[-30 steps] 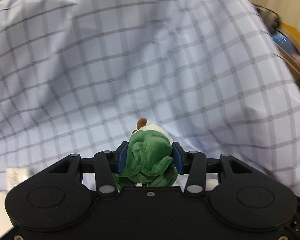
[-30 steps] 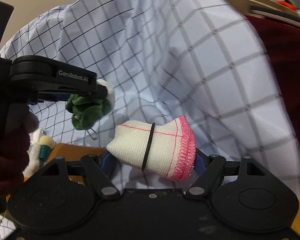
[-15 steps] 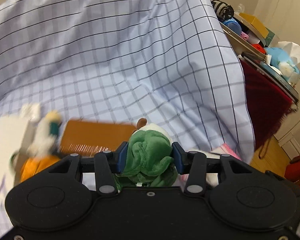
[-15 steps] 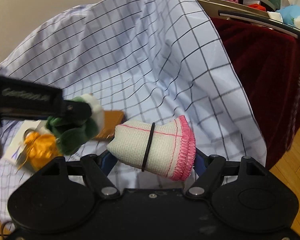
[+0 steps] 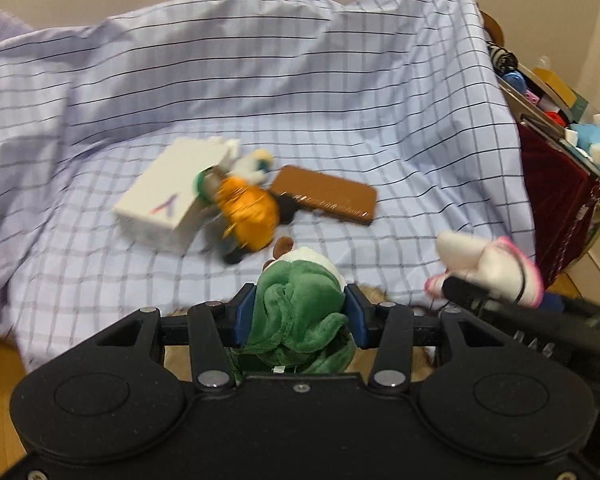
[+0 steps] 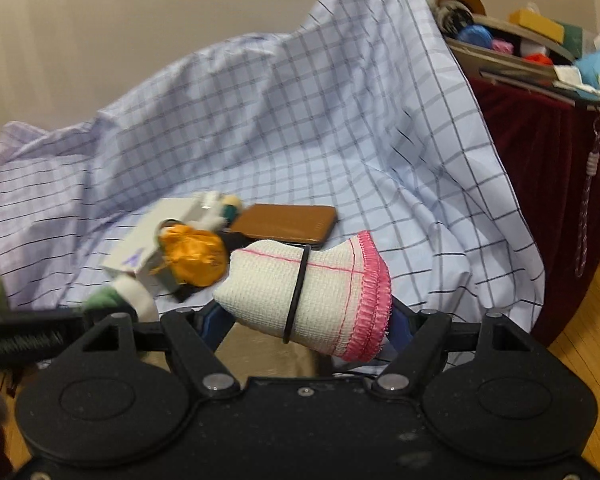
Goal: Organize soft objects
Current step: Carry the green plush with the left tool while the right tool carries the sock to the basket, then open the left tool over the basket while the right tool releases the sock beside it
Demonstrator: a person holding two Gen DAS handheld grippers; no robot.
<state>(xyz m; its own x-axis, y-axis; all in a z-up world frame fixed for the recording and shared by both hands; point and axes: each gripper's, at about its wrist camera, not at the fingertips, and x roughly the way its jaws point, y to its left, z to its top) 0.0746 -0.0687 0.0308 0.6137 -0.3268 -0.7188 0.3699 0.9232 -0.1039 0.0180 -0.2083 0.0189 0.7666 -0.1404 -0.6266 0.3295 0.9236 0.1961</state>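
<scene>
My left gripper is shut on a green plush toy with a white and brown top; its blue pads press both sides. My right gripper is shut on a rolled white cloth with a pink hem and a black band around it. That roll also shows at the right of the left wrist view. The green toy's edge shows at the lower left of the right wrist view. Both grippers hang above the near edge of a checked sheet.
On the sheet lie a white box, an orange shiny pouch, a small white plush and a brown flat case. A cluttered shelf over a dark red cloth stands at the right. Wooden floor shows lower right.
Both grippers have pulled back from the sheet, each keeping its hold. The box, pouch and brown case have come into full view, and the right gripper's roll now appears in the left wrist view.
</scene>
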